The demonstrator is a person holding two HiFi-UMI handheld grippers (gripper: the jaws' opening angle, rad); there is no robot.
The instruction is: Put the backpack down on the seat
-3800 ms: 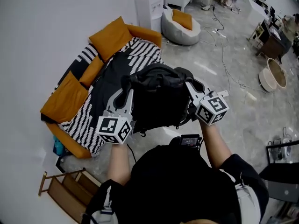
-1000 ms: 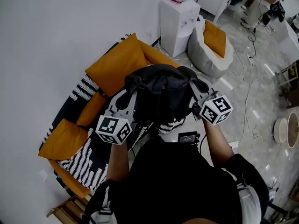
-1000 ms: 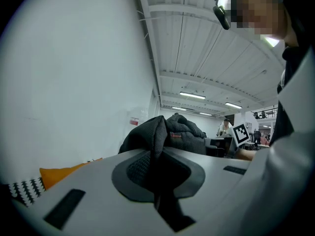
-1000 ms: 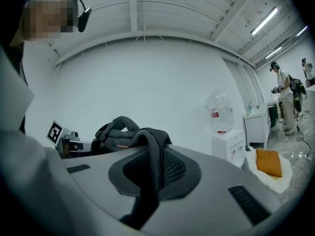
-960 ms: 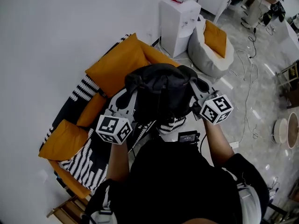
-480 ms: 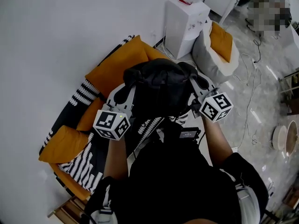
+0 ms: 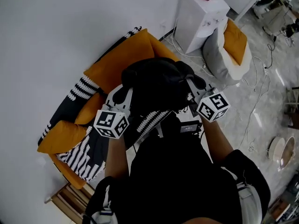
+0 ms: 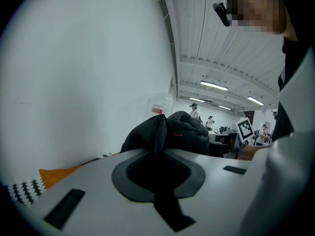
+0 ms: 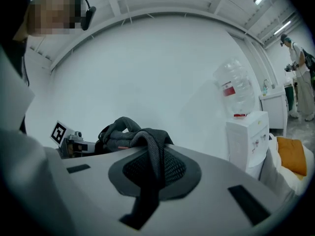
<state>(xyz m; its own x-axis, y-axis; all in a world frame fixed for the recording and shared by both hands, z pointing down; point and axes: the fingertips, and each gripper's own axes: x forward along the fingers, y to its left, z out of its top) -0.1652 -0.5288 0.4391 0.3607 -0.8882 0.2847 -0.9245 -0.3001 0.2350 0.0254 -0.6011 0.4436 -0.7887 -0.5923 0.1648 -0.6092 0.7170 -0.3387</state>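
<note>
above the orange sofa (image 7: 117,62), the left claw (image 7: 125,88) and the right claw (image 7: 190,88) each pinch the black backpack (image 7: 156,83).

A black backpack (image 7: 156,84), soft and slumped, hangs clear above the front edge of the seat (image 7: 85,157), an orange sofa draped in a black-and-white throw. Its fabric is pinched by the left gripper (image 7: 123,90) and its strap by the right gripper (image 7: 190,86).

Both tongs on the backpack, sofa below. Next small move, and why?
Probably lower the backpack straight down, both grips kept. The left tongs and right tongs each pinch its fabric, and it hangs over the sofa's striped seat, apparently not resting yet.
</note>
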